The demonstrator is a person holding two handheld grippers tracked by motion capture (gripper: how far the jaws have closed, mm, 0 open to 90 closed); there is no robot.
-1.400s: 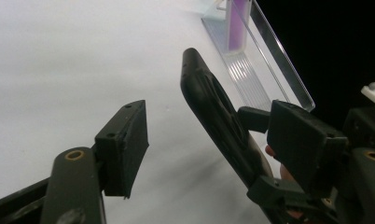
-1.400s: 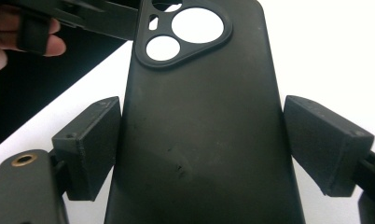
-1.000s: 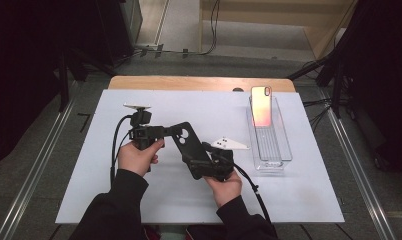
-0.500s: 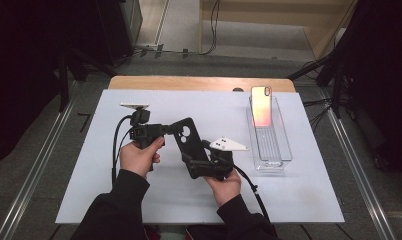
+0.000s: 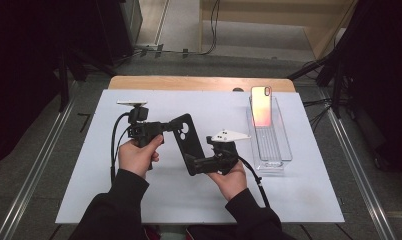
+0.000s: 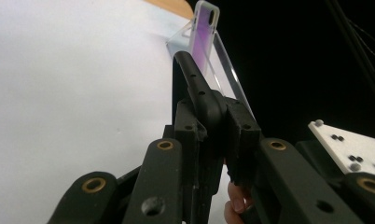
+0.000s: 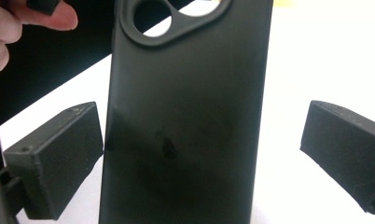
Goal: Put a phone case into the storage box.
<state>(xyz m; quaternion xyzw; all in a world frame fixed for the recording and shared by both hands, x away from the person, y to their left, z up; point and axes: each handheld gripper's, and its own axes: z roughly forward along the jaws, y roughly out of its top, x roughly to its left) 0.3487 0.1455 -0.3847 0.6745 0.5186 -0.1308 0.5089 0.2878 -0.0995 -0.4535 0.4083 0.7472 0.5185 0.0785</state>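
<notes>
A black phone case [image 5: 186,142] with a round camera cut-out hangs above the white table between both hands. My left gripper [image 5: 170,126] has just been closing and is shut on the case's upper edge; in the left gripper view its jaws [image 6: 216,121] clamp the thin rim of the case [image 6: 195,79]. My right gripper [image 5: 194,165] sits at the lower end, and its jaws have just been opening. In the right gripper view the case [image 7: 185,116] stands between the wide pads [image 7: 59,154]; the right-hand pad is well apart from it.
A phone [image 5: 261,106] with an orange-pink back leans upright in a clear plastic tray [image 5: 271,145] at the table's right. A wooden edge [image 5: 199,82] runs along the table's far side. Dark floor and cables lie beyond.
The left gripper's jaws have closed on the case's upper edge and the right gripper's jaws have spread off it. Both hands stayed about where they were.
</notes>
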